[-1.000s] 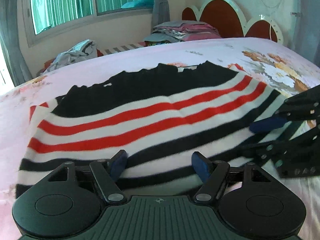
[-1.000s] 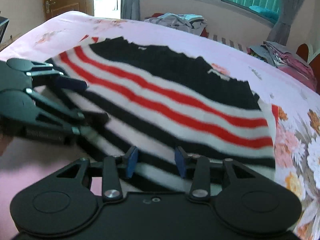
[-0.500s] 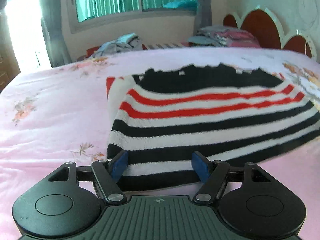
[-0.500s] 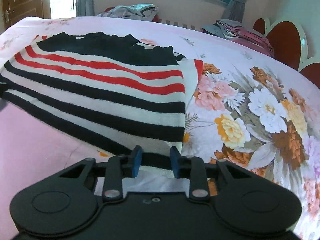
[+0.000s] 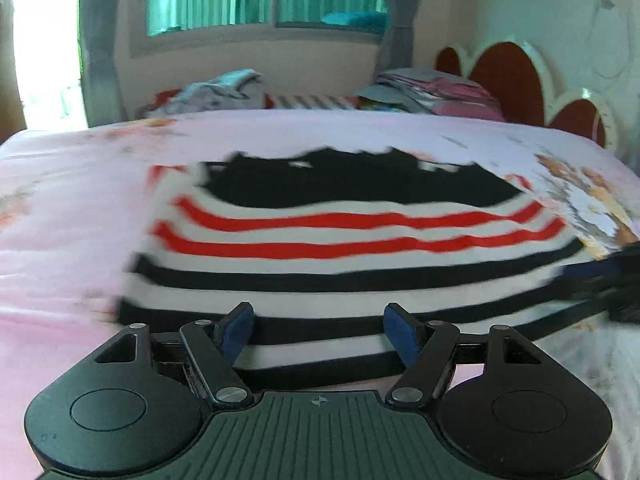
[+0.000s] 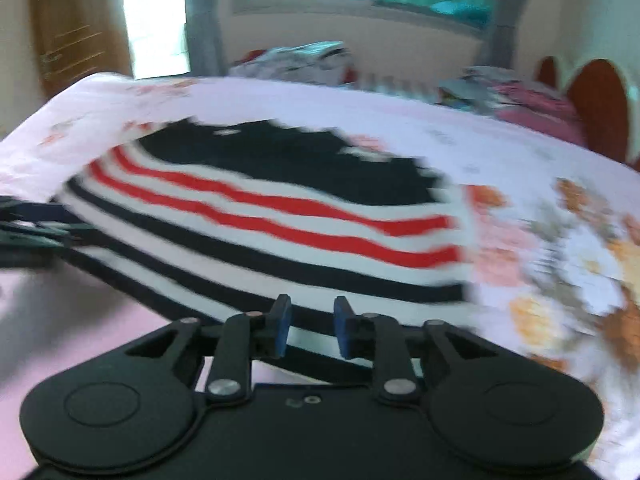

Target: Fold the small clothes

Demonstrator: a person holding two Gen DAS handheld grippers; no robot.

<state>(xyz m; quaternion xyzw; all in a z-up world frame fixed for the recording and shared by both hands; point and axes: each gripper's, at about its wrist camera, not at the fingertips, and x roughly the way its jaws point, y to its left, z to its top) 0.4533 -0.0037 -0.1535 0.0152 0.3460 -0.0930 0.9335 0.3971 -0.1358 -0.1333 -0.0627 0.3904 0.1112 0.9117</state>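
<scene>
Lying flat, striped sweater (image 5: 344, 256), stripes crosswise.

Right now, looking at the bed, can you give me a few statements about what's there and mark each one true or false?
1. The striped garment lies spread on the bed. True.
2. Its stripes are green and yellow. False: they are red, black and white, with a black part at the far end.
3. The left gripper has its jaws wide apart. True: the garment's near edge lies between the fingers, and no pad presses on it.
4. The right gripper stands wider than the left. False: its jaws have just been closing, and only a narrow gap is left.
5. A pile of clothes sits by the headboard. True.
</scene>
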